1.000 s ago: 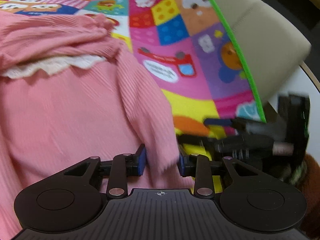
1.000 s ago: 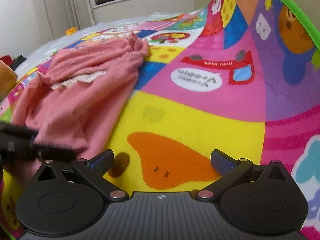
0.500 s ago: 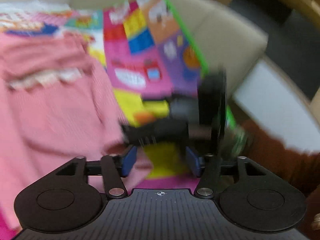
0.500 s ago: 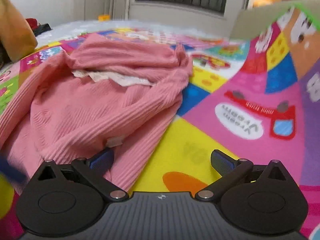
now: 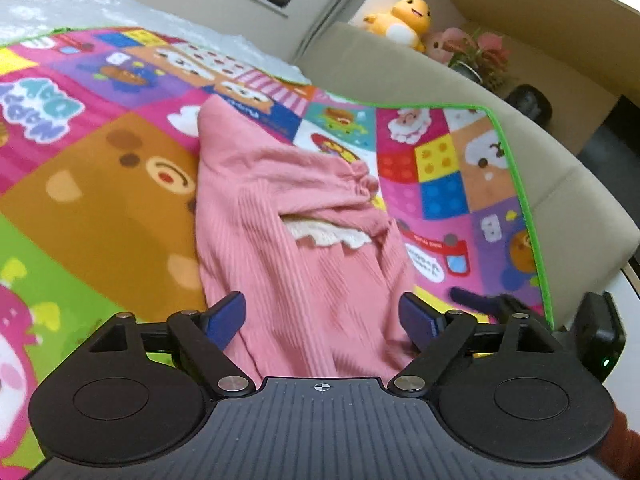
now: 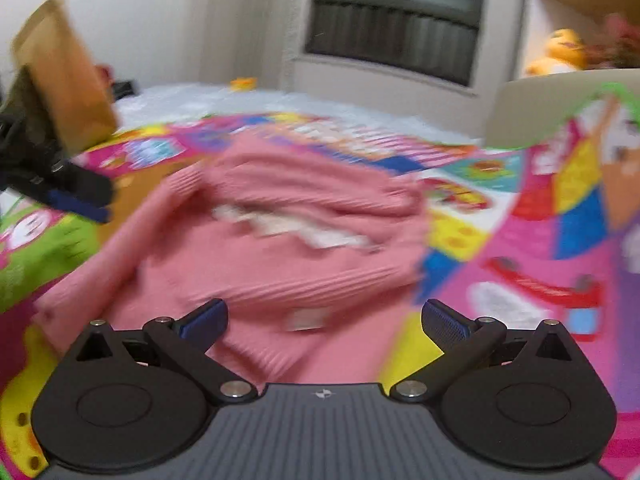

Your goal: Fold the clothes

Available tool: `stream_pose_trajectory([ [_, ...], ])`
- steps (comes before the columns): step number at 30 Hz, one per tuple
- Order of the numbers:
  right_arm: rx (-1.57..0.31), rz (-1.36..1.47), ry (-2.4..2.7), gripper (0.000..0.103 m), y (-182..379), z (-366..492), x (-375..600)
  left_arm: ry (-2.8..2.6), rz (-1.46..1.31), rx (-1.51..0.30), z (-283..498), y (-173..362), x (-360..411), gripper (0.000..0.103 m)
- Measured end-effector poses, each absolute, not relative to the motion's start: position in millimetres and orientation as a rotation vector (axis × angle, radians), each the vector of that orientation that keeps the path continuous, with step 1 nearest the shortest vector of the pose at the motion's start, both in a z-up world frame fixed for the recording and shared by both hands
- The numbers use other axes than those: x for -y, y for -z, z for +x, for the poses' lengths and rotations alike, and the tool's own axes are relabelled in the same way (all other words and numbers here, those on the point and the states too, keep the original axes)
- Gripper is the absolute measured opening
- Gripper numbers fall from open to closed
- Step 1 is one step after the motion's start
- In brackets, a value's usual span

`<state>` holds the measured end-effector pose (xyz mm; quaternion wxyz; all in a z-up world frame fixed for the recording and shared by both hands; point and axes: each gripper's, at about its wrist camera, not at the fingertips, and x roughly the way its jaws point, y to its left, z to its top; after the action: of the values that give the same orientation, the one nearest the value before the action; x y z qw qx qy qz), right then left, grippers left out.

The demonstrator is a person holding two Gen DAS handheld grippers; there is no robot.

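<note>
Sweater point(image 5: 304, 240), pink and ribbed, lies crumpled.

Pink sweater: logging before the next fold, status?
Left gripper open, right gripper open. Pink sweater loose on play mat, half folded. Nothing in the way.

My left tool point(image 5: 322, 316) is black with blue pads, and so is my right tool point(image 6: 324, 320). The sweater point(image 5: 296, 240) is pink, ribbed, with a cream lace trim point(image 5: 328, 236) at its neck. The play mat point(image 5: 100, 184) under it is a patchwork of bright squares: brown with a bear face, lime green, magenta, yellow, blue, purple, bordered in green. The sofa point(image 5: 580, 184) is beige. A plush toy point(image 5: 404, 20) on the shelf is yellow and white
</note>
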<state>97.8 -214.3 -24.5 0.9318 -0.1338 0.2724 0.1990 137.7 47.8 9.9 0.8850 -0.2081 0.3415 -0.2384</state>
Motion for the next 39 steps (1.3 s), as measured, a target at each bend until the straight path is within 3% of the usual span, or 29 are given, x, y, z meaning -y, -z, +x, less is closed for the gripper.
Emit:
stream_pose_trajectory([
  [5, -0.55, -0.401, -0.585, 0.103, 34, 55, 198, 0.493, -0.415, -0.723, 130, -5, -55, 0.094],
  [11, -0.513, -0.389, -0.432, 0.103, 23, 34, 231, 0.513, -0.435, -0.753, 133, 10, -55, 0.094],
  [15, -0.524, -0.211, -0.363, 0.101, 26, 47, 241, 0.518, -0.426, -0.764, 133, 14, -47, 0.094],
  [18, -0.516, -0.137, -0.323, 0.086, 36, 56, 230, 0.518, -0.43, -0.767, 132, 15, -46, 0.095],
  [20, -0.514, -0.138, -0.292, 0.069, 43, 60, 222, 0.511, -0.439, -0.771, 131, 15, -49, 0.095],
  [23, -0.494, -0.129, -0.215, 0.052, 46, 62, 219, 0.505, -0.447, -0.771, 129, 16, -52, 0.095],
  [28, -0.509, -0.092, -0.17, 0.052, 54, 73, 222, 0.51, -0.454, -0.773, 132, 19, -51, 0.095],
  [29, -0.499, -0.097, -0.177, 0.048, 53, 75, 224, 0.511, -0.451, -0.773, 133, 18, -50, 0.095],
  [30, -0.491, -0.105, -0.184, 0.038, 51, 77, 226, 0.512, -0.447, -0.772, 132, 17, -50, 0.095],
  [31, -0.478, -0.132, -0.187, 0.013, 45, 79, 231, 0.514, -0.443, -0.77, 131, 16, -49, 0.095],
  [32, -0.454, -0.18, -0.189, 0.008, 36, 80, 235, 0.518, -0.439, -0.769, 131, 15, -50, 0.095],
  [35, -0.351, -0.454, -0.225, 0.007, 8, 72, 239, 0.524, -0.434, -0.763, 130, 14, -53, 0.095],
  [39, -0.404, -0.744, -0.416, 0.006, 7, 57, 226, 0.534, -0.444, -0.743, 132, 11, -53, 0.095],
])
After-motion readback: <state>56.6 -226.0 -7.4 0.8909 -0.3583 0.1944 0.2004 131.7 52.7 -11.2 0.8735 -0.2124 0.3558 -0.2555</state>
